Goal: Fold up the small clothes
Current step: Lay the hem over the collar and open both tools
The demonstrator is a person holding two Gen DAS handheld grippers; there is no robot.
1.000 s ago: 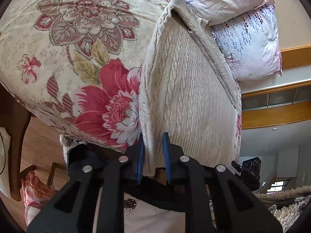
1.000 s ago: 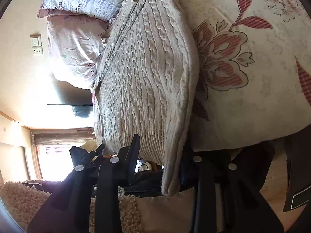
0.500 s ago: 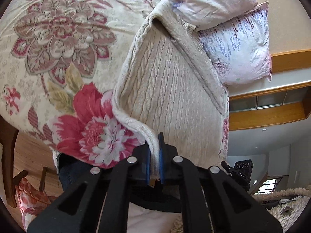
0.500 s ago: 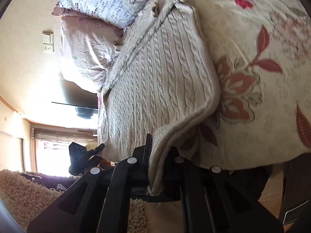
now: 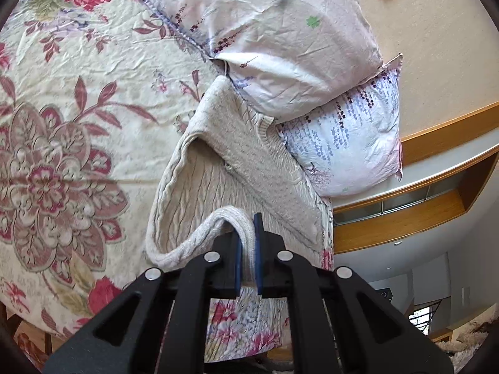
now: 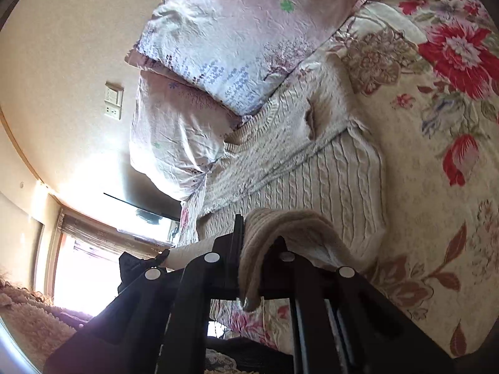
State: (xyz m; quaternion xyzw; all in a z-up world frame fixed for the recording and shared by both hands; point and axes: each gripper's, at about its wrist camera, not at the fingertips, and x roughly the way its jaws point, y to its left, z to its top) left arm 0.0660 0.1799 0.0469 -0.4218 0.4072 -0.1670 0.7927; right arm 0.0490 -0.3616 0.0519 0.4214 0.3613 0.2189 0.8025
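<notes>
A cream cable-knit sweater point(image 5: 218, 168) lies on a floral bedspread point(image 5: 78, 109), its collar end against the pillows. My left gripper point(image 5: 247, 233) is shut on the sweater's thick hem, lifted and carried over the sweater's body. In the right wrist view the same sweater point(image 6: 327, 168) lies on the bedspread point(image 6: 436, 187). My right gripper point(image 6: 249, 243) is shut on the other hem corner, which drapes over the fingers and hides the right fingertip. The lower part of the sweater curls up in a fold.
Two pale floral pillows point(image 5: 280, 37) are stacked at the head of the bed, also in the right wrist view point(image 6: 234, 40). A wall with a switch plate point(image 6: 113, 103) and a bright window point(image 6: 78, 265) lie beyond. The bed's edge drops off near both grippers.
Both grippers closed on the sweater's hem at the bed's edge, then lifted it and carried it forward over the sweater toward the pillows.
</notes>
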